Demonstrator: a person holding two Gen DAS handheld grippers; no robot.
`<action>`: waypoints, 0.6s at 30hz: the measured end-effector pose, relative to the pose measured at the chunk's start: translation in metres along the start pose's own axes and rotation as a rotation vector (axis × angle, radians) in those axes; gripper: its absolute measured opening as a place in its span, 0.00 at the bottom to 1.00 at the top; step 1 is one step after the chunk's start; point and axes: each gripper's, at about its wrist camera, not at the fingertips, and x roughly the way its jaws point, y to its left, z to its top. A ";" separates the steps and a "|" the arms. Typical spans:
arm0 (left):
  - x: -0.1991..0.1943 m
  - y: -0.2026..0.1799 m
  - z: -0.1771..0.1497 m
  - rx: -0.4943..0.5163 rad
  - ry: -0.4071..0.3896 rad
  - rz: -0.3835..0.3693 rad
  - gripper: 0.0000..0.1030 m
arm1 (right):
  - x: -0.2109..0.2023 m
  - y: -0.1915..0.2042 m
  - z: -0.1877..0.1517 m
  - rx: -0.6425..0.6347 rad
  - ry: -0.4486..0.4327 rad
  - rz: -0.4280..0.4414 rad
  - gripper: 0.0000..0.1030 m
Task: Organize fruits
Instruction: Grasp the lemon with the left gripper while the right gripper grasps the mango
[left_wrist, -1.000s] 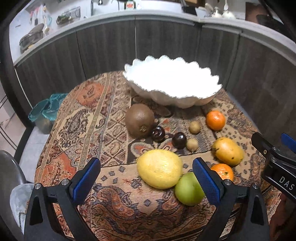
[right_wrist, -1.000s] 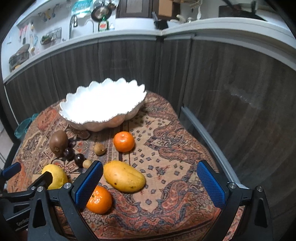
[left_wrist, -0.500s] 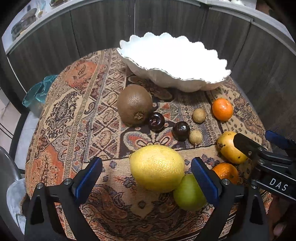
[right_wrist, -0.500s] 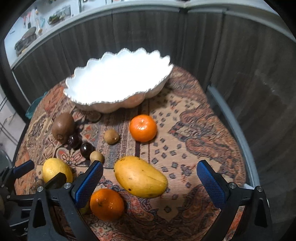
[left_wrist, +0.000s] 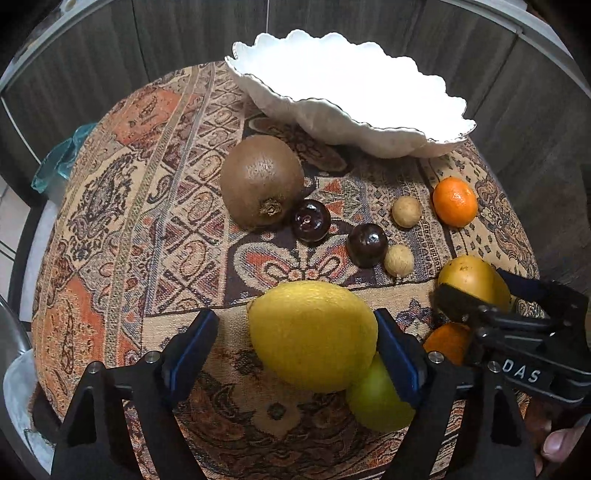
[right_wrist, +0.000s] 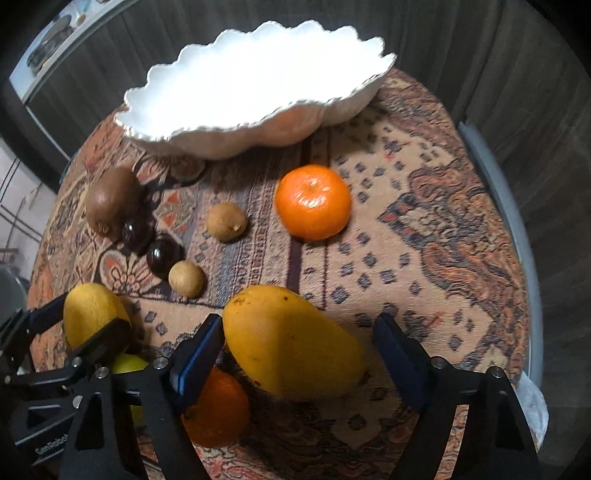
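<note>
The green round apple (left_wrist: 373, 398) is half hidden under the large yellow rough-skinned citrus (left_wrist: 312, 334) and the left gripper's (left_wrist: 291, 345) right finger; in the right wrist view only a sliver of it (right_wrist: 127, 363) shows. The nearer orange mandarin (right_wrist: 218, 406) is partly covered by a finger of the right gripper (right_wrist: 297, 358), and the right gripper's frame (left_wrist: 517, 343) cuts off the oblong yellow mango (left_wrist: 469, 282) in the left view.

Everything lies on a round tabletop under a woven paisley cloth (left_wrist: 147, 206) in orange, beige and brown, with dark wood-grain panels (right_wrist: 517, 48) behind.

The white scalloped ceramic bowl (left_wrist: 343, 88) stands at the far edge. Before it, toward the middle, lie a brown fuzzy kiwi (left_wrist: 262, 181), two dark glossy cherries (left_wrist: 312, 220), two small tan round fruits (left_wrist: 406, 211) and a second mandarin (left_wrist: 455, 201) toward the right edge.

The left gripper's fingers stand apart around the citrus near the near edge, the right finger just beside it; contact cannot be told. The right gripper's fingers stand apart around the mango (right_wrist: 291, 341).
</note>
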 end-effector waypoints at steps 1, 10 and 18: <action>0.001 0.000 0.000 -0.001 0.001 -0.005 0.80 | 0.002 0.001 -0.001 -0.002 0.010 0.007 0.79; 0.001 -0.006 -0.002 0.016 -0.002 -0.037 0.61 | 0.002 0.003 -0.006 -0.014 -0.004 -0.002 0.68; -0.003 -0.011 -0.005 0.031 -0.017 -0.033 0.60 | -0.006 -0.005 -0.011 0.005 -0.035 0.028 0.67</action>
